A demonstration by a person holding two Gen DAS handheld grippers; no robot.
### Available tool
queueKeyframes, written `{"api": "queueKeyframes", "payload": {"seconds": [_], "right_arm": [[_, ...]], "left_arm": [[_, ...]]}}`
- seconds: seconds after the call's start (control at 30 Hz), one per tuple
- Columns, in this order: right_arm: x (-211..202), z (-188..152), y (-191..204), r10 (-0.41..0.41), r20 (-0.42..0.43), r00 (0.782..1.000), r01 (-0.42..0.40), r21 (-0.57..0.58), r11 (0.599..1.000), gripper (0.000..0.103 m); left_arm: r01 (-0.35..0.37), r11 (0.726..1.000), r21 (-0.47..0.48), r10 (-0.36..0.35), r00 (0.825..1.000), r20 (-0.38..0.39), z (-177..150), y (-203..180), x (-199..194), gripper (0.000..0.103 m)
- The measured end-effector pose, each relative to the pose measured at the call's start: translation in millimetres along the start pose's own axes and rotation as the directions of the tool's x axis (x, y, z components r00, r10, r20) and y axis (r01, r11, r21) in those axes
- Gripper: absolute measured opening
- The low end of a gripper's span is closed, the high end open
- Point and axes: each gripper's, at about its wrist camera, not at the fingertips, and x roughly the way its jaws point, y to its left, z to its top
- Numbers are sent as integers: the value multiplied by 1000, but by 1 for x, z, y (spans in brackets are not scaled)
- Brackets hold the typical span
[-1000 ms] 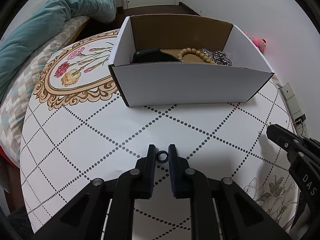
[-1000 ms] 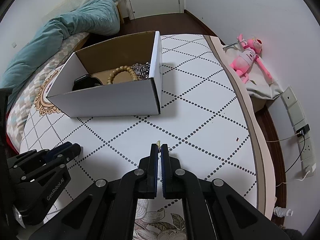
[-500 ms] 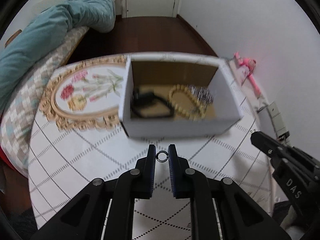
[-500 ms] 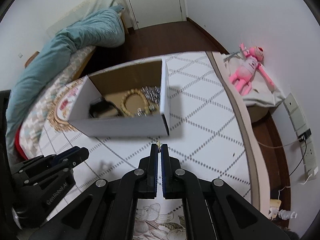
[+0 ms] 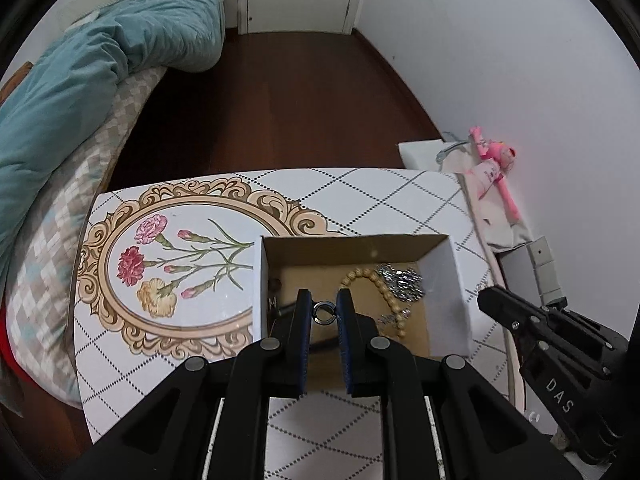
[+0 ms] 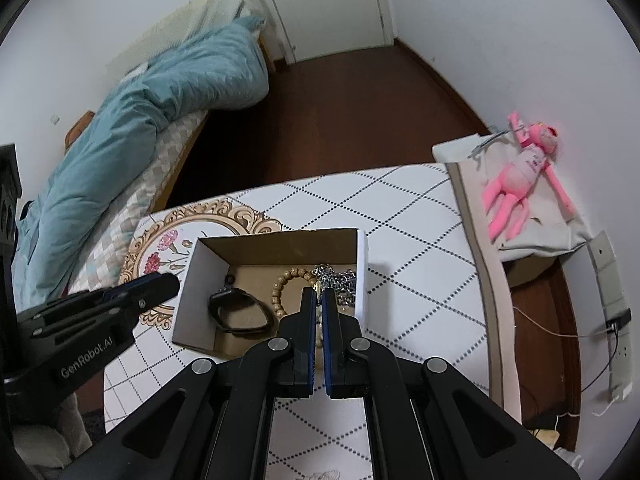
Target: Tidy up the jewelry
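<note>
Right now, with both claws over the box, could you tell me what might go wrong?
1. The left claw grips the ring only by its rim; it might slip and land outside the box.
2. The right claw pinches a tiny gold piece that may snag the silver chain below.

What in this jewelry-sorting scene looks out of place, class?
Nothing on the table stands out. The only oddity lies off it: a pink plush toy sprawled on a cloth bag by the wall.
</note>
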Motion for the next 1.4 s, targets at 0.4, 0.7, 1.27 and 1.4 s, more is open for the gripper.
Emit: {"api": "queueKeyframes", "payload": {"seconds": [0.4, 0.7, 1.27, 1.4], "right_arm": [[40, 10, -3, -3, -171, 985, 4, 2, 1000, 7], [20, 6, 1, -134, -112, 985, 132, -28, 991, 54], [0, -21, -11, -336, -54, 940, 332, -69, 941, 103], [-12, -24, -9, -336, -34, 941, 334, -58, 941, 103]], "left_arm": [[-90, 996, 10, 91, 994, -64, 9, 10, 17, 32], [-143, 990, 22, 142, 990, 8, -1, 17, 5, 97], [-199, 980, -21, 200, 979, 46, -31, 18, -10, 101], [-194, 980, -30, 196, 978, 72, -34, 15, -26, 101]]}}
